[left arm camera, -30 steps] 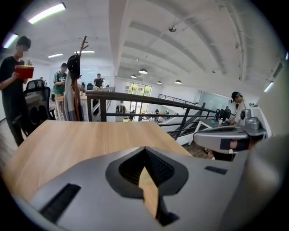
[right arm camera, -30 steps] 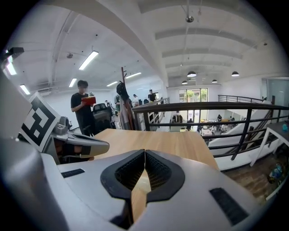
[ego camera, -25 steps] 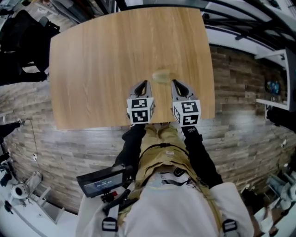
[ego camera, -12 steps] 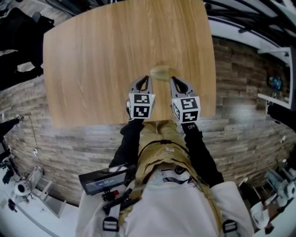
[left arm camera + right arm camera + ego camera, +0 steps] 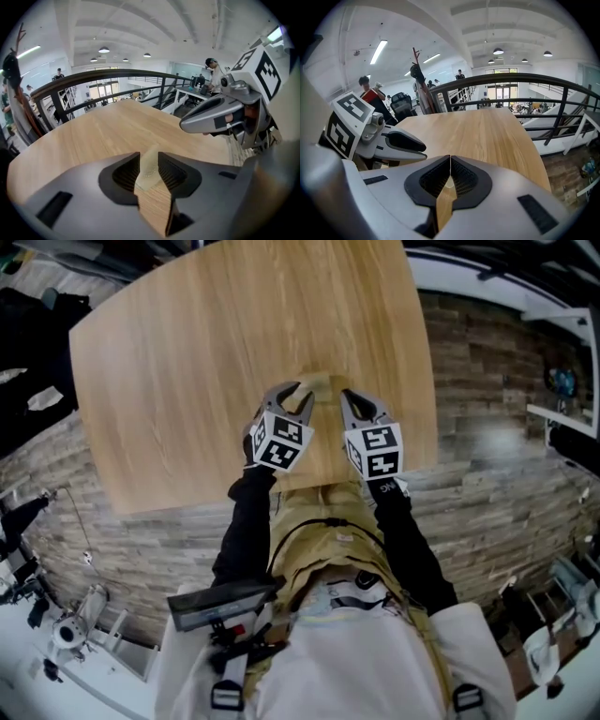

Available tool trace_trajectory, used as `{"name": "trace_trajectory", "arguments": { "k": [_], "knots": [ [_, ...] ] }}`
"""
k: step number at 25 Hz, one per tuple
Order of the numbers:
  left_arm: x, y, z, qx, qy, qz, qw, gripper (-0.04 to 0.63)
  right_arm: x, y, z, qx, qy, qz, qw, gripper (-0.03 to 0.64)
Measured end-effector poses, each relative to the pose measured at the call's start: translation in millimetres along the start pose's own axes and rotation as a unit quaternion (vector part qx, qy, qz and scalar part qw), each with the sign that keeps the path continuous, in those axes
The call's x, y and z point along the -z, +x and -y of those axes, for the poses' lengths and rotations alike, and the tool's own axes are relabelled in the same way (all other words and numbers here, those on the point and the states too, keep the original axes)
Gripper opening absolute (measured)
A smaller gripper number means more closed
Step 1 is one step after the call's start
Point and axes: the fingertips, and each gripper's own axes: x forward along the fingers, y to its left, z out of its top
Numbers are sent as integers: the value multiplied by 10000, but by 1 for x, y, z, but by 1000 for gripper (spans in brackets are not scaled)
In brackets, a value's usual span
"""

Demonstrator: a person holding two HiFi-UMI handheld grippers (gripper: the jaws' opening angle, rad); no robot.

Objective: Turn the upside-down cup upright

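cup (image 5: 320, 382) on table (image 5: 178, 352), dead 12 o'clock of left gripper (image 5: 292, 399); its jaws opening, cup in gap, not pinched; right gripper (image 5: 346, 397) closed, empty; cup at its 11

The cup (image 5: 320, 383) is mostly hidden from above. Only a pale bit peeks out between the left gripper (image 5: 296, 396) and the right gripper (image 5: 349, 401). I can't tell which way up it stands.

The left gripper's jaws are opening. In its own view just a thin pale strip of cup (image 5: 149, 165) shows in the gap. Whether the pads touch it is not clear.

Through the right gripper's closed jaws I see one tiny pale spot, too small to name.

The table (image 5: 187, 362) is cut off at the top edge of the head view, and the grippers hide part of its near edge.

The far-off people (image 5: 213, 70) are too small to make out.
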Motion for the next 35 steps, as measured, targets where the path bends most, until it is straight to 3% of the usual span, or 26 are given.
{"name": "trace_trajectory", "arguments": {
  "k": [5, 7, 10, 16, 23, 29, 32, 35],
  "knots": [
    [3, 17, 16, 549, 809, -311, 9947, 241, 3, 7, 6, -17, 84, -107, 9999, 21],
    [6, 24, 21, 753, 1232, -528, 9881, 321, 3, 10, 10, -24, 113, -120, 9999, 21],
    [16, 35, 26, 996, 1792, -920, 9744, 376, 6, 11, 18, 0, 134, -156, 9998, 21],
    [32, 59, 27, 1087, 2804, -1488, 9420, 393, 13, 10, 36, 108, 202, -223, 9995, 21],
    [37, 78, 36, 1234, 3157, -1745, 9245, 393, 18, 7, 48, 209, 258, -267, 9991, 21],
    [40, 92, 39, 1203, 3213, -1799, 9219, 391, 21, 2, 55, 278, 254, -270, 9989, 21],
    [41, 94, 42, 1145, 3036, -1666, 9311, 376, 24, -3, 56, 302, 268, -246, 9989, 21],
    [35, 92, 40, 1078, 2653, -1382, 9481, 374, 25, -5, 57, 314, 261, -242, 9989, 21]
  ]
}}
